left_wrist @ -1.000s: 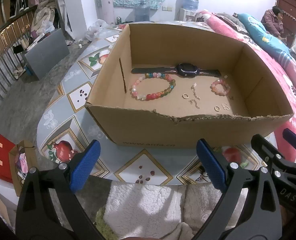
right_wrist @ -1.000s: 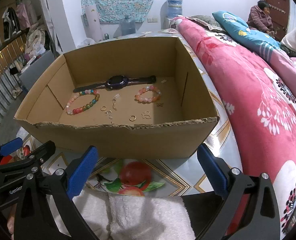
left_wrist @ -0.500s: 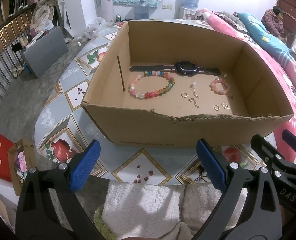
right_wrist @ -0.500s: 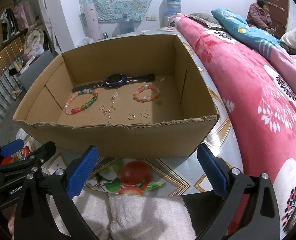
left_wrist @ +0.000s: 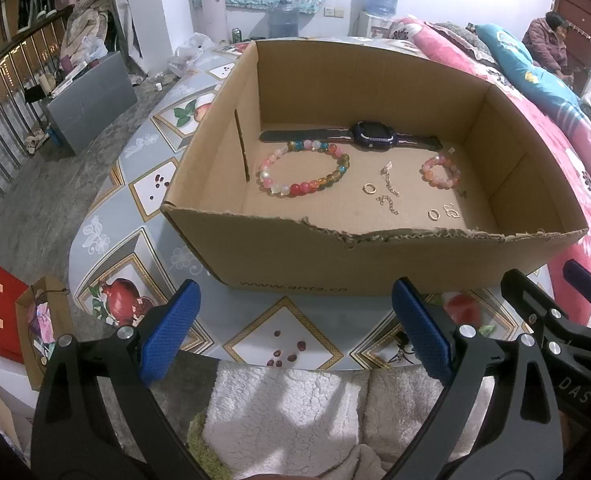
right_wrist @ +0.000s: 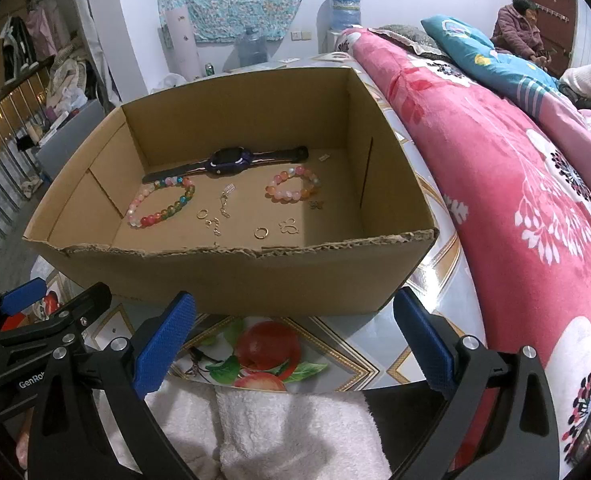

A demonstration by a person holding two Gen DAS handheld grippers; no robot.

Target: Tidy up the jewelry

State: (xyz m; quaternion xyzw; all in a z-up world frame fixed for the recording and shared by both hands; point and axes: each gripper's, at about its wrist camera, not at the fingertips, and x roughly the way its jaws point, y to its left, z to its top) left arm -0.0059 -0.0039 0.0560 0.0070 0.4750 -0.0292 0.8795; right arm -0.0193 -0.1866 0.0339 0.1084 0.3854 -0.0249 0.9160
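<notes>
An open cardboard box (left_wrist: 287, 256) (right_wrist: 255, 276) stands on the table. Inside lie a dark watch (left_wrist: 371, 135) (right_wrist: 225, 162), a large multicoloured bead bracelet (left_wrist: 303, 168) (right_wrist: 161, 202), a small pink bead bracelet (left_wrist: 441, 171) (right_wrist: 292, 187), a thin chain (left_wrist: 389, 190) (right_wrist: 224, 202) and small gold rings (left_wrist: 369, 188) (right_wrist: 261, 233). My left gripper (left_wrist: 295, 340) is open in front of the box's near wall, with nothing between its blue pads. My right gripper (right_wrist: 291, 346) is likewise open, low before the near wall. Each gripper shows at the edge of the other's view.
The table (left_wrist: 135, 188) has a fruit-patterned cover. A pink floral blanket (right_wrist: 515, 184) lies right of the box. White fleece cloth (left_wrist: 287, 412) is under the grippers. A person (right_wrist: 519, 28) sits far back right. Bags (left_wrist: 11, 316) and a railing are on the left.
Both grippers have risen slightly, so more of the box floor shows. The jewelry has not moved and both grippers remain open.
</notes>
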